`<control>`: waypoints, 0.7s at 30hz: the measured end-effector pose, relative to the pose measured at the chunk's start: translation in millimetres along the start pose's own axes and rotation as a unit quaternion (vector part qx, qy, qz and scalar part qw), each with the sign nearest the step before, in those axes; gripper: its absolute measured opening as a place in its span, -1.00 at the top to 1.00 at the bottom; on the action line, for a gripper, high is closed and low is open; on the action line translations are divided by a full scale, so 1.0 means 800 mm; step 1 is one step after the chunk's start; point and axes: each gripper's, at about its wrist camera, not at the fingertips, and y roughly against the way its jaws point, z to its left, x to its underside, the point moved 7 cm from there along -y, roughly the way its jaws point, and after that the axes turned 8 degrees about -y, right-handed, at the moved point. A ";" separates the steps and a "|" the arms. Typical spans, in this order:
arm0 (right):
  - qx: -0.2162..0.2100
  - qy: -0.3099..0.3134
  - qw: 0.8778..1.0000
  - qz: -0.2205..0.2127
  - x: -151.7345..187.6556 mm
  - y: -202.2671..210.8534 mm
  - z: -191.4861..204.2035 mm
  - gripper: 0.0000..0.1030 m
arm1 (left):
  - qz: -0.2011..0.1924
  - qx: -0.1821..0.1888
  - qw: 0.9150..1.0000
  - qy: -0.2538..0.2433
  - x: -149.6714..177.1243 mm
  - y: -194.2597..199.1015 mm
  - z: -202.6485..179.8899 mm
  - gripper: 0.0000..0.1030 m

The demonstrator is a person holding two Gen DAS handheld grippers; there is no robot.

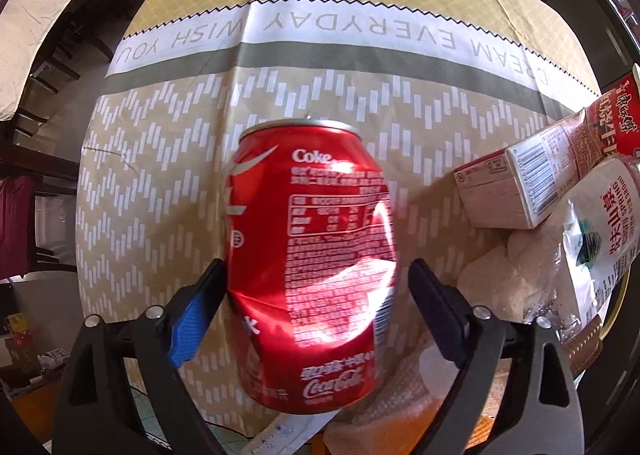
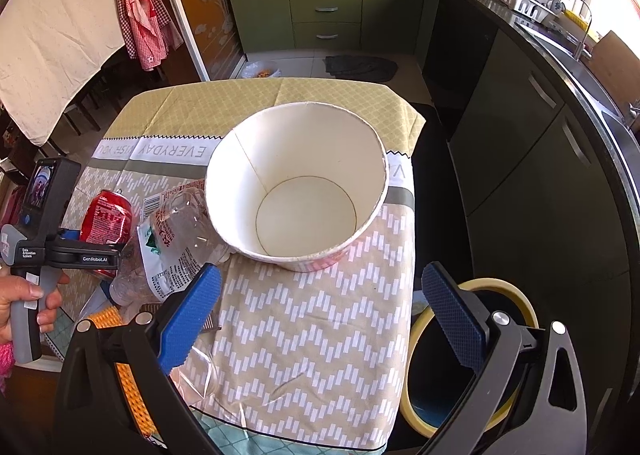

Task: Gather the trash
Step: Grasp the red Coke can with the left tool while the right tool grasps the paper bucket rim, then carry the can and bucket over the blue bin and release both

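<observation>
A dented red Coke can lies between the fingers of my left gripper; the left pad touches it, the right pad stands a little off, so the jaws are open around it. The can also shows in the right wrist view with the left gripper's body over it. A white paper bowl stands tilted on the tablecloth ahead of my right gripper, which is open and empty. A crushed clear plastic bottle lies left of the bowl. A drink carton lies to the right of the can.
The table has a beige patterned cloth. A yellow-rimmed bin stands off the table's right edge. Crumpled tissue lies by the bottle. Green kitchen cabinets and a counter lie beyond.
</observation>
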 end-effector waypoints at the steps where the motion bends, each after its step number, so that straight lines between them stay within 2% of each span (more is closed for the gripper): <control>1: 0.001 0.000 1.000 0.000 0.000 -0.001 0.000 -0.93 | 0.001 0.000 1.000 -0.001 0.000 0.001 0.001 -0.41; 7: 0.012 0.004 1.000 0.001 -0.008 -0.004 0.000 -0.93 | -0.016 0.002 0.999 -0.029 -0.009 0.022 0.002 -0.40; 13: 0.029 -0.005 0.999 0.023 -0.041 -0.018 -0.008 -0.91 | -0.044 -0.015 0.998 -0.052 -0.017 0.051 -0.010 -0.40; 14: 0.032 -0.010 0.999 0.029 -0.046 -0.022 -0.010 -0.76 | -0.049 -0.018 0.997 -0.055 -0.017 0.056 -0.011 -0.40; 15: 0.036 -0.018 0.998 0.038 -0.051 -0.026 -0.014 -0.51 | -0.053 -0.020 0.997 -0.058 -0.021 0.064 -0.015 -0.40; 17: 0.046 -0.033 0.997 0.059 -0.057 -0.038 -0.023 -0.28 | -0.064 -0.024 0.996 -0.065 -0.016 0.079 -0.005 -0.40; 19: 0.056 -0.043 0.995 0.076 -0.061 -0.050 -0.031 -0.25 | -0.075 -0.029 0.994 -0.073 -0.009 0.091 -0.001 -0.40; 21: 0.061 -0.051 0.993 0.087 -0.064 -0.060 -0.036 -0.04 | -0.083 -0.029 0.993 -0.077 0.007 0.099 0.013 -0.40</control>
